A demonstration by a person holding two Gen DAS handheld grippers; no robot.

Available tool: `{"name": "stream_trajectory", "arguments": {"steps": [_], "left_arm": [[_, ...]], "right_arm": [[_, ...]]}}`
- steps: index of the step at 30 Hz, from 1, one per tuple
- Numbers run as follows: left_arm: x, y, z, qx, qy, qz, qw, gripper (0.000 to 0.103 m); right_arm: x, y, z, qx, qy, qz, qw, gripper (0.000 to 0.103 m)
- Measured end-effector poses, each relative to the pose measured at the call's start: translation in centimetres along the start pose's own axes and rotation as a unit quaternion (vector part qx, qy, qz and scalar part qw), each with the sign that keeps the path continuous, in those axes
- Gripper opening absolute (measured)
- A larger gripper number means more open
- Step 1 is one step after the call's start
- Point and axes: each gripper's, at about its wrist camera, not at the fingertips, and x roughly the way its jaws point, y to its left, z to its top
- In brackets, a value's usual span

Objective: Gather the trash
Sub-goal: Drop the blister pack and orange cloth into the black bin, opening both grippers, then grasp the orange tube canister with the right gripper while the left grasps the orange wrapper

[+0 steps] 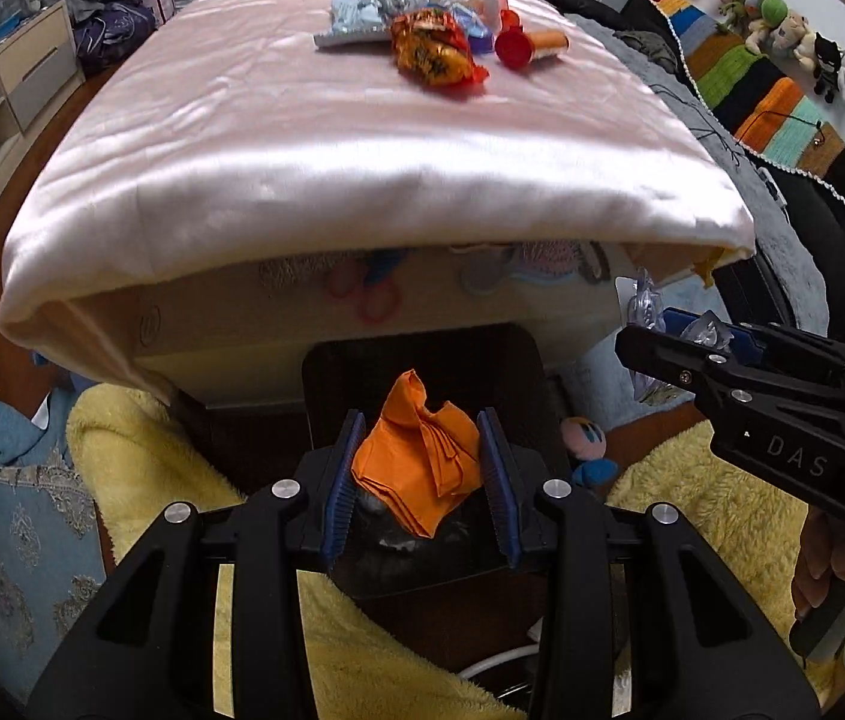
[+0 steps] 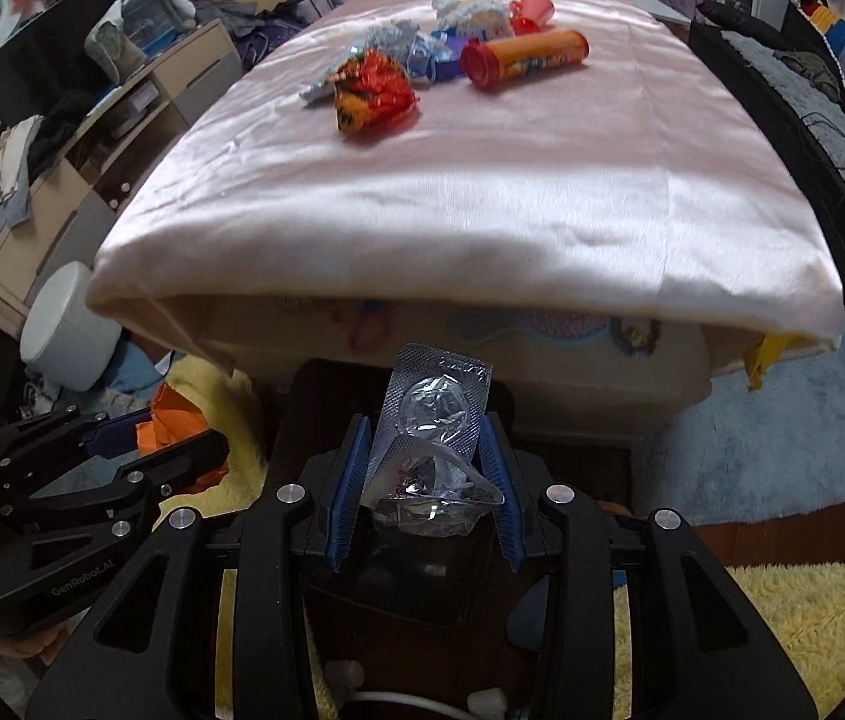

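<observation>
The bed (image 1: 362, 144) carries the remaining trash pile (image 1: 416, 36) at its far end, twelve o'clock from both hand-held grippers. Below its near edge sits a dark bin (image 1: 422, 360), at about six o'clock under both loads.

The tube (image 2: 524, 57), biggest of the pile, looks rigid and light and may roll; grip it across the middle. The foil wrapper (image 2: 371, 96) looks crinkly and slick; pinch a bunched fold.

The left hand-held gripper (image 1: 422, 462) is clamped on an orange napkin (image 1: 416, 456), soft and weightless, likely to flutter when released. The right hand-held gripper (image 2: 425, 462) is clamped on a blister pack (image 2: 434, 420), thin, springy and bent, held by its lower half.
</observation>
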Motion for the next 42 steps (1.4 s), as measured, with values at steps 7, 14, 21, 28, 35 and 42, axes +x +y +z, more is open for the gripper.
{"name": "stream_trajectory", "arguments": {"steps": [7,14,21,28,35,42], "left_arm": [[2.8,-0.3,-2.0,0.006,0.044,-0.015,0.9989,0.037],[3.3,0.2,-2.0,-0.001,0.050,-0.018,0.9986,0.047],[3.1,0.9,-1.6,-0.005,0.047,-0.012,0.9988,0.057],[1.7,1.5,-0.9,-0.002,0.026,0.014,0.9996,0.073],[-1.0,2.0,0.5,0.001,-0.013,0.043,0.9990,0.089],[-3.2,2.3,2.3,0.000,-0.052,0.056,0.9971,0.095]], "right_arm": [[2.2,0.0,-1.6,0.014,0.038,0.014,0.999,0.039],[2.6,0.2,-1.1,0.017,0.040,0.017,0.999,0.040],[2.5,-0.1,-0.7,0.024,0.035,0.018,0.999,0.048],[0.6,-1.5,0.5,0.044,-0.001,-0.002,0.999,0.072],[-2.0,-3.6,1.9,0.067,-0.045,-0.027,0.996,0.093],[-3.9,-4.9,3.7,0.062,-0.074,-0.057,0.994,0.094]]}}
